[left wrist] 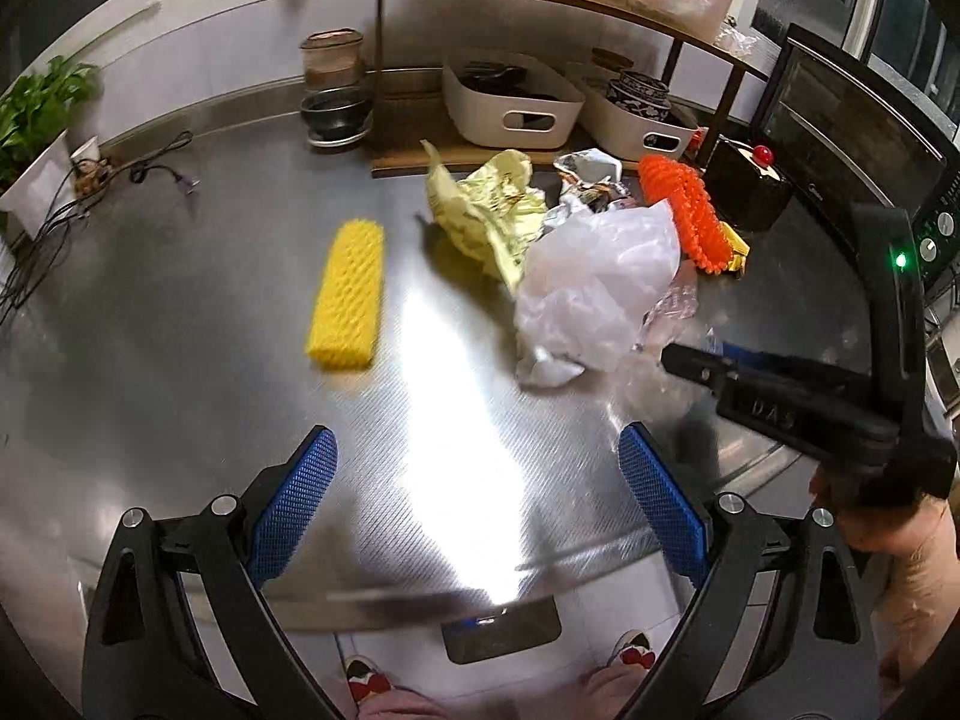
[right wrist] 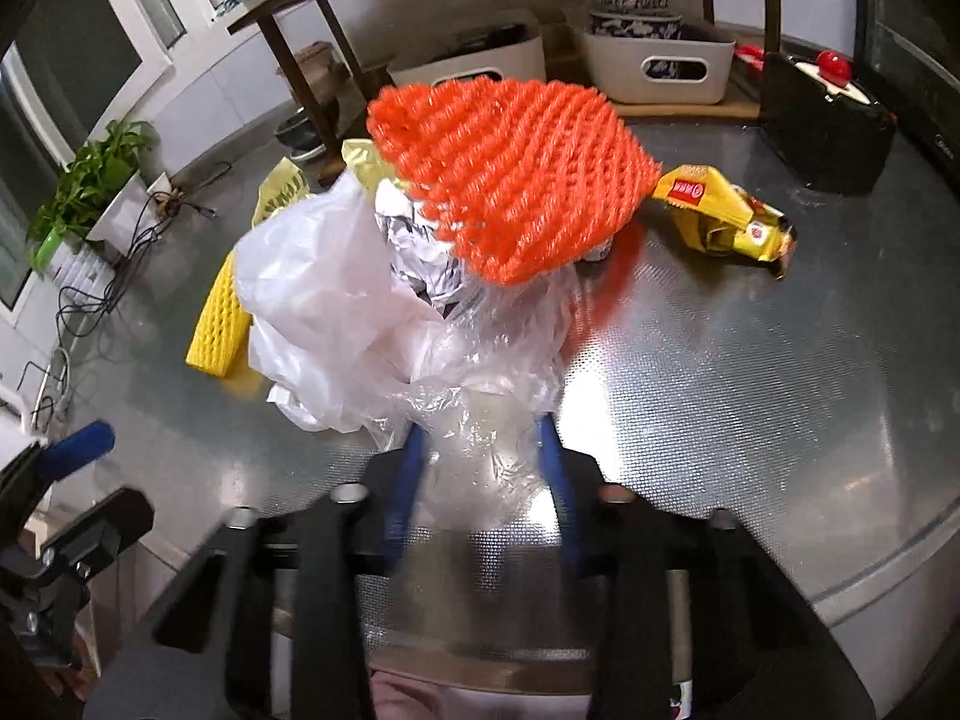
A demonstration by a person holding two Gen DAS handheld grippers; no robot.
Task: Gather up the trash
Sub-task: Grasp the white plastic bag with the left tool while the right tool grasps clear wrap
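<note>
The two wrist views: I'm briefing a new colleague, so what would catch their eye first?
The orange foam net, perched on the heap of trash mid-table. Below it, the right gripper is shut on a clear plastic bag. The yellow foam net lies alone left of the heap, ahead of the open left gripper.

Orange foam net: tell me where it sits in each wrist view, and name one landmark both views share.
Left wrist view: the orange foam net lies upper right, at the far right of the trash pile, behind the white plastic bag.
Right wrist view: it fills the upper centre, on top of the pile, above the right tool.
Shared landmark: the yellow foam net, lying left of the pile in both.
</note>
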